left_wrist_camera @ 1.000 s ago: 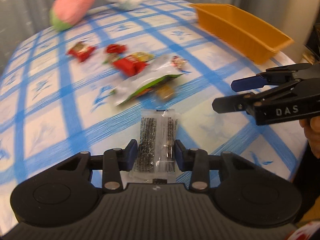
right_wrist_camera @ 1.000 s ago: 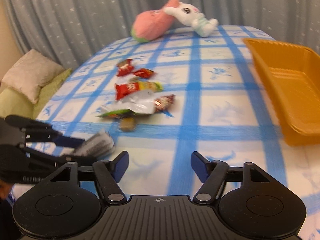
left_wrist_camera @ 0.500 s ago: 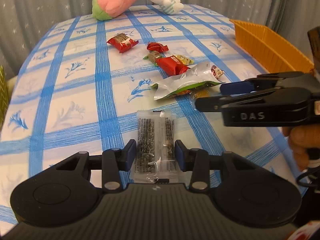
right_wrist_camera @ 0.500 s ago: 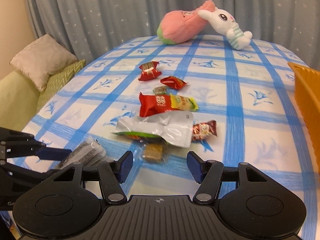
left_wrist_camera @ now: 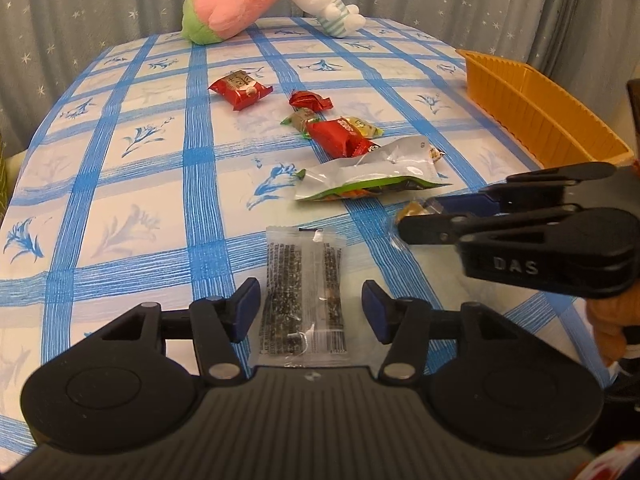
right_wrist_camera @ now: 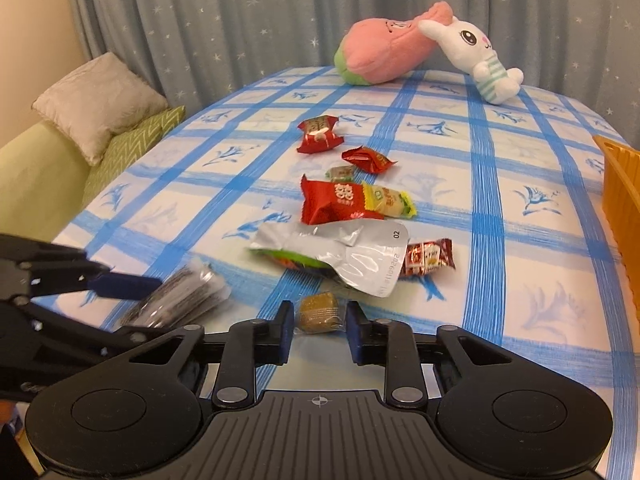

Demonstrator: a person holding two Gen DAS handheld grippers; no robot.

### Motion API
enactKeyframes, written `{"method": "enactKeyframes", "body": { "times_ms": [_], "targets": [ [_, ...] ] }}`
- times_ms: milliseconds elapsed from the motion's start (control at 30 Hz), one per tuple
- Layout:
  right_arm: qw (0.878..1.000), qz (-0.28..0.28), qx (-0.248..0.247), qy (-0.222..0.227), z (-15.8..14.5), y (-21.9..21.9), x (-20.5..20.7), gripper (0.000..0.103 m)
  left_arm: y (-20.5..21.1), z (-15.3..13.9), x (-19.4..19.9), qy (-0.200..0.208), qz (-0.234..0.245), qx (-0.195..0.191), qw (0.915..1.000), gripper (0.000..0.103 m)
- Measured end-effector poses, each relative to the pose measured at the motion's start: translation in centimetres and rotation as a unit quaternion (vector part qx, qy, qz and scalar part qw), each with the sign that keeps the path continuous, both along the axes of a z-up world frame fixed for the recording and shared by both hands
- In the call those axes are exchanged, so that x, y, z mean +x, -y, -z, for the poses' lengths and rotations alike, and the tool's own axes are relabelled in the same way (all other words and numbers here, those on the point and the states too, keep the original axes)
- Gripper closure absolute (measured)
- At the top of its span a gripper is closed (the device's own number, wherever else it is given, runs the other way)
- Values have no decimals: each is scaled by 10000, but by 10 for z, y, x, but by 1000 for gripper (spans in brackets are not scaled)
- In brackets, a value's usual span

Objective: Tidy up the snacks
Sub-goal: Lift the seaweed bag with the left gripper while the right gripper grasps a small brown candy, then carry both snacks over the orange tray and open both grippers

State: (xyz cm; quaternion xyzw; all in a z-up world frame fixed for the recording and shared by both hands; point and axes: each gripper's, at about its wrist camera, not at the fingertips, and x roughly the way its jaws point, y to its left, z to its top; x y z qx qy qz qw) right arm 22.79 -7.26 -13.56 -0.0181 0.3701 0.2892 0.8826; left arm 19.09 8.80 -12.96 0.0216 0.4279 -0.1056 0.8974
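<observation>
Pick-up step in hand: the right gripper (right_wrist_camera: 316,330) is closing on the small brown candy (right_wrist_camera: 319,313) near the table's (left_wrist_camera: 120,208) front edge, its pads just flanking the wrapper. The left gripper (left_wrist_camera: 310,308) is opening, jaws spreading clear of the clear sesame-bar packet (left_wrist_camera: 302,300), which is lying flat between them. Next move likely calls for a firm pinch, then carrying the candy to the orange basket (left_wrist_camera: 536,116) at the right edge.

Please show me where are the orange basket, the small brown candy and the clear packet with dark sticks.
orange basket (left_wrist_camera: 532,114): left wrist view, its ribbed side wall.
small brown candy (right_wrist_camera: 319,312): right wrist view, middle of wrapper.
clear packet (left_wrist_camera: 302,292): left wrist view, its centre.
</observation>
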Motion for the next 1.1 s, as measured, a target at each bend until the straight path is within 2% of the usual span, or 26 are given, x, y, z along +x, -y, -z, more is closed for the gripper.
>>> {"method": "enactKeyframes", "body": {
  "times_ms": [133, 233, 367, 833, 1100],
  "targets": [
    [9999, 13, 98, 62, -6, 6, -11, 87, 5, 1, 0, 28, 39, 122, 9999, 51],
    [9999, 58, 105, 69, -8, 10, -17, 89, 8, 1, 0, 45, 69, 208, 9998, 51],
    [9996, 175, 208, 64, -12, 18, -23, 91, 8, 1, -1, 66, 57, 185, 9998, 67],
    [9976, 602, 188, 302, -33, 48, -48, 92, 24, -12, -12, 193, 48, 311, 9993, 69],
    [9936, 993, 249, 477, -54, 87, -62, 92, 68, -39, -23, 391, 157, 174, 9990, 69]
  ]
}}
